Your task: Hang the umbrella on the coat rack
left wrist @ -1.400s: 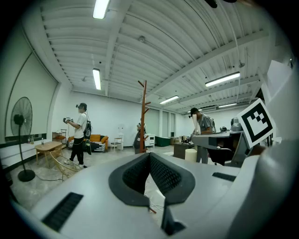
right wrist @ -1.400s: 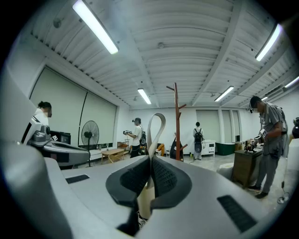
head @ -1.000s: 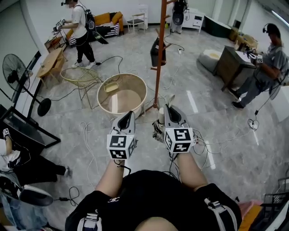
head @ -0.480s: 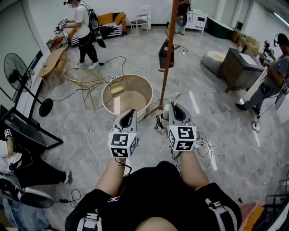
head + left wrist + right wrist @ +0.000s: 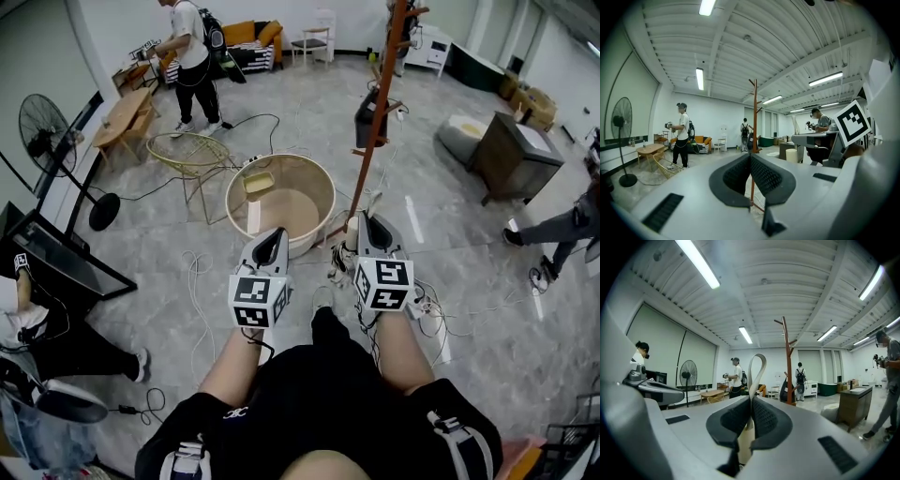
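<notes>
The coat rack (image 5: 381, 122) is a tall orange-brown pole with pegs, standing on the floor ahead of me and slightly right; it also shows in the left gripper view (image 5: 753, 122) and the right gripper view (image 5: 786, 359). My right gripper (image 5: 367, 221) is shut on the umbrella's cream strap loop (image 5: 758, 363), which sticks up past the jaws (image 5: 751, 399). The folded umbrella (image 5: 335, 265) hangs beneath that gripper, mostly hidden. My left gripper (image 5: 271, 236) is held beside it, shut with nothing between its jaws (image 5: 750, 157).
A black bag (image 5: 369, 119) hangs on the rack. A round wooden tub (image 5: 281, 199) sits just left of the rack's base, a wire chair (image 5: 184, 155) and a standing fan (image 5: 42, 141) farther left. Cables lie on the floor (image 5: 441, 319). A dark cabinet (image 5: 514, 155) stands right; people stand around.
I have moved forward: the rack, the tub and the floor things have drifted right and closer in the head view. Both grippers hold the same pose, the strap still gripped.
</notes>
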`<state>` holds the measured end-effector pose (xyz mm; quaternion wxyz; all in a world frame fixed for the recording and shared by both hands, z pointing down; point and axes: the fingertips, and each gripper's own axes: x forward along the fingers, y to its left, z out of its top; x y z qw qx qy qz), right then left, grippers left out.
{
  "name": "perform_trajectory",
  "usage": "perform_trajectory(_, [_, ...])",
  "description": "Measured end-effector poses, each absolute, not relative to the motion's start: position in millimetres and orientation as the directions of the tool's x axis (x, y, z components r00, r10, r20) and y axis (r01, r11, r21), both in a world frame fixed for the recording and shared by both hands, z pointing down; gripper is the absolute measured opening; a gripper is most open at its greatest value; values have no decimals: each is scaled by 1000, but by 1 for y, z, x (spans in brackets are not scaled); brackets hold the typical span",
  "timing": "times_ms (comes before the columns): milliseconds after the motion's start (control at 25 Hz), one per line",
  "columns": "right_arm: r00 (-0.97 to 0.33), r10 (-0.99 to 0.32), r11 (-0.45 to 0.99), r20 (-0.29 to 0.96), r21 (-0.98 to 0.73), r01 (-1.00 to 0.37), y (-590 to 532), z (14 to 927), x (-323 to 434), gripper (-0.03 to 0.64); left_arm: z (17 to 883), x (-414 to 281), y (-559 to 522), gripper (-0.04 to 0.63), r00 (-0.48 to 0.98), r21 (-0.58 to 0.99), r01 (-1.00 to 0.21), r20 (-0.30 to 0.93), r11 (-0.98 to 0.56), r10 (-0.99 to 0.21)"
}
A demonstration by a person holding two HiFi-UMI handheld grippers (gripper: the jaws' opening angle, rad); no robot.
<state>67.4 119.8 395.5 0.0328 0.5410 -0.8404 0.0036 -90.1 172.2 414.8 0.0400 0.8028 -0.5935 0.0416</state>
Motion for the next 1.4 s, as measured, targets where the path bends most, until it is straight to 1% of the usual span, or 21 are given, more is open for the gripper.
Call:
perform_trajectory(360, [-425, -902, 428, 76, 24, -903, 34, 412, 42, 17, 421, -113, 90, 18, 272, -8, -961, 123, -275, -954])
perform_trajectory(760, [-432, -894, 437, 117, 20, -899, -112, 419, 21, 17, 408, -132, -75, 18, 277, -2, -960, 123, -280, -953])
perform_trajectory(1200, [-419, -895, 427, 155, 24, -904, -259, 432, 11, 17, 403, -121, -258, 18, 366, 16, -930, 120, -367, -923])
perform_trajectory(1400, [-353, -923, 359, 156, 11, -933, -309, 442, -2, 17, 417, -137, -306, 18, 425, 17, -904, 142, -427, -894])
